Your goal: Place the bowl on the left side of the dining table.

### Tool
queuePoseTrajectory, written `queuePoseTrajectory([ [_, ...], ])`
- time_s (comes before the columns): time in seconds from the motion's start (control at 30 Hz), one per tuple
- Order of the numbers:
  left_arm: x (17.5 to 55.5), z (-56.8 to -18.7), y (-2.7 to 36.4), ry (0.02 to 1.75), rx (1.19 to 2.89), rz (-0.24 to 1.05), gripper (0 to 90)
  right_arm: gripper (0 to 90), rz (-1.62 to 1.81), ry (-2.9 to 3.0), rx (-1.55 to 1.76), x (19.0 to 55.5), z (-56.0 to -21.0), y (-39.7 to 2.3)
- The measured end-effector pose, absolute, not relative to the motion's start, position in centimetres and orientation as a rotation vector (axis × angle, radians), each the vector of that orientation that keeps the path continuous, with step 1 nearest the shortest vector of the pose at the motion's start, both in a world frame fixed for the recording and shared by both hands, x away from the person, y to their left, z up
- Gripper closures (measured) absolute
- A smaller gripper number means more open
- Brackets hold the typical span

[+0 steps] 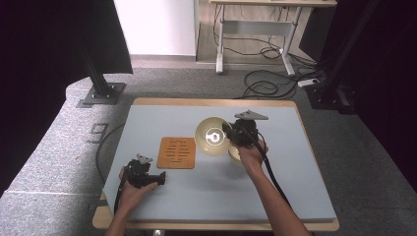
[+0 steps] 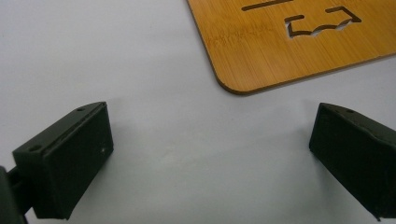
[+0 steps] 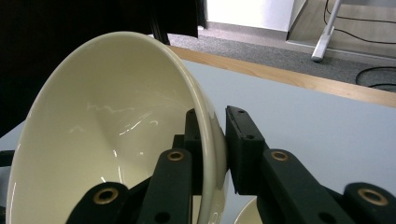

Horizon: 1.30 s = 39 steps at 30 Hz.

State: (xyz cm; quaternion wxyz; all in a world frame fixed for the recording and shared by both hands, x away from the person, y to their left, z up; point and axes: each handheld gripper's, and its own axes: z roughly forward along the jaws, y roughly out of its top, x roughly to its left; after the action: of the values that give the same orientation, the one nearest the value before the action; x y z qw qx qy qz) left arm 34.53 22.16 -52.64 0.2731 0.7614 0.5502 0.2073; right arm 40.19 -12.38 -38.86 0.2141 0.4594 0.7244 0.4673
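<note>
While the right claw (image 3: pixel 223 140) clamps the cream bowl's (image 3: pixel 116 130) rim, bowl is lifted and tilted above surface (image 1: pixel 216 191) centre | wooden trivet (image 1: pixel 177 152) lies just left of bowl, likely placement spot | left claw (image 2: pixel 210 154) released, resting near-left, close to trivet corner | second bowl (image 1: pixel 235 156) beneath right hand.

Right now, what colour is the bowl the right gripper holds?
Glossy cream bowl, clearest in the right gripper view.
</note>
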Motion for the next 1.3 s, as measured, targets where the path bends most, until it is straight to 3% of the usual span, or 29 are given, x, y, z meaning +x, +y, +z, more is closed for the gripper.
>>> queuePoseTrajectory([
  [1.3,34.5,-52.6,22.2,1.48,2.05,0.554,0.0,79.3,1.312,2.047,1.278,41.3,-40.4,-9.9],
])
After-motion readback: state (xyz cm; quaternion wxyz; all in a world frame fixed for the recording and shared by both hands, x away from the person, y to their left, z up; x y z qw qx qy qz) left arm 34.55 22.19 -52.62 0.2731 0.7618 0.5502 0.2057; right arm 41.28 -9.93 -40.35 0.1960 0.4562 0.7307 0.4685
